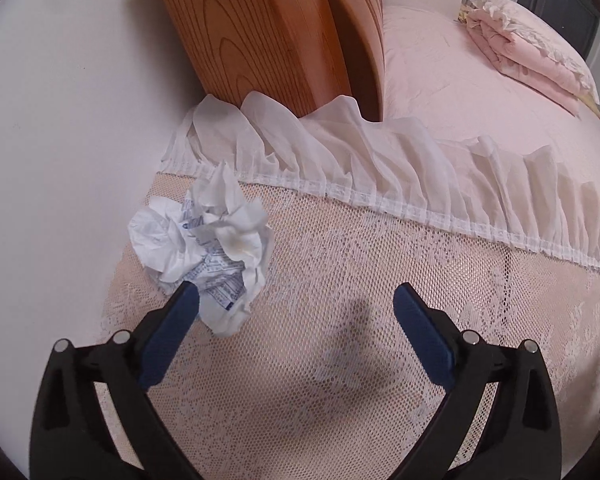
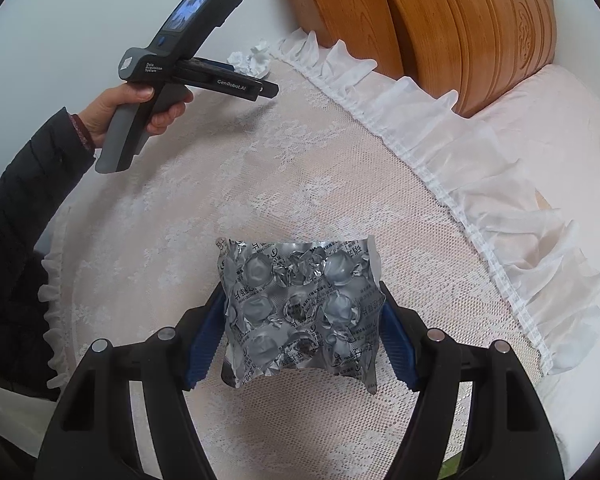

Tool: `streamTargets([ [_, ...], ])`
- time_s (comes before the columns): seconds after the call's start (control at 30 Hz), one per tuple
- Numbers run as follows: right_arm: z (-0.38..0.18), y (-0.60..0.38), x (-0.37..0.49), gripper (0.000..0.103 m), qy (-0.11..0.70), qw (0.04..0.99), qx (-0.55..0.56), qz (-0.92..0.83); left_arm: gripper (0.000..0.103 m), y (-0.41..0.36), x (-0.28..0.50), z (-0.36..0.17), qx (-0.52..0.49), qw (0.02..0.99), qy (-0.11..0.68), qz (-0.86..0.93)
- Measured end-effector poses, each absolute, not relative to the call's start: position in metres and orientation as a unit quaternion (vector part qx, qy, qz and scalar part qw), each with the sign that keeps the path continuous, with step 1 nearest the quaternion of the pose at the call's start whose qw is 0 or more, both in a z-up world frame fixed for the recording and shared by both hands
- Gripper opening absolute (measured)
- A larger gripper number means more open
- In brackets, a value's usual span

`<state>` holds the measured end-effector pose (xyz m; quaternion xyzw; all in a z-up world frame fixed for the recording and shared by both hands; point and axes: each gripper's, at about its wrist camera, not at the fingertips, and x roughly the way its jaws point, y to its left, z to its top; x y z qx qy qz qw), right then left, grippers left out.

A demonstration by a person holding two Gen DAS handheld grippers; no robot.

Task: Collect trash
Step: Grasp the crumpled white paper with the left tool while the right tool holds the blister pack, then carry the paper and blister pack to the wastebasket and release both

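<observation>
The collecting is judged partly done: one piece is in hand, one is still lying out, and no bin shows in either view. The right claw [image 2: 300, 332] is clenched on an emptied foil blister pack [image 2: 300, 312], held flat above the middle of the lace-covered bench [image 2: 160, 208]. The crumpled paper [image 1: 204, 248] sits at the bench's far corner, by the wall and near the wooden headboard [image 1: 260, 32]. The left claw [image 1: 296, 308] hangs released, spread wide, its left fingertip [image 1: 188, 296] just at the paper's near edge, so the wad lies off to one side and not between the jaws.
</observation>
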<state>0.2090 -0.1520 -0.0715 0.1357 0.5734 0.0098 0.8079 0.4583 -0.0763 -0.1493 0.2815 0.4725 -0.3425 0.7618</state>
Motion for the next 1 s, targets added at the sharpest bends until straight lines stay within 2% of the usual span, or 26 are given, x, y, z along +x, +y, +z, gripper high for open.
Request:
streamTargets([
  [0.37, -0.077, -0.154, 0.215, 0.072, 0.578, 0.805, 0.136, 0.027, 0.095, -0.046, 0.467, -0.122, 0.253, 0.788, 0.454, -0.33],
  [0.6, -0.081, -0.153, 0.214, 0.071, 0.581, 0.802, 0.132, 0.033, 0.095, -0.061, 0.504, -0.148, 0.222, 0.79, 0.498, -0.282],
  [0.73, -0.083, -0.154, 0.215, 0.071, 0.584, 0.8, 0.135, 0.031, 0.094, -0.079, 0.512, -0.162, 0.244, 0.792, 0.498, -0.256],
  [0.77, -0.084, -0.154, 0.215, 0.071, 0.584, 0.8, 0.136, 0.031, 0.082, -0.081, 0.512, -0.163, 0.244, 0.794, 0.497, -0.252],
  [0.8, -0.084, -0.154, 0.215, 0.071, 0.584, 0.8, 0.135, 0.031, 0.064, -0.082, 0.512, -0.164, 0.245, 0.795, 0.498, -0.246],
  [1.0, -0.084, -0.154, 0.217, 0.071, 0.58, 0.803, 0.132, 0.039, 0.048, -0.075, 0.501, -0.152, 0.246, 0.807, 0.486, -0.229],
])
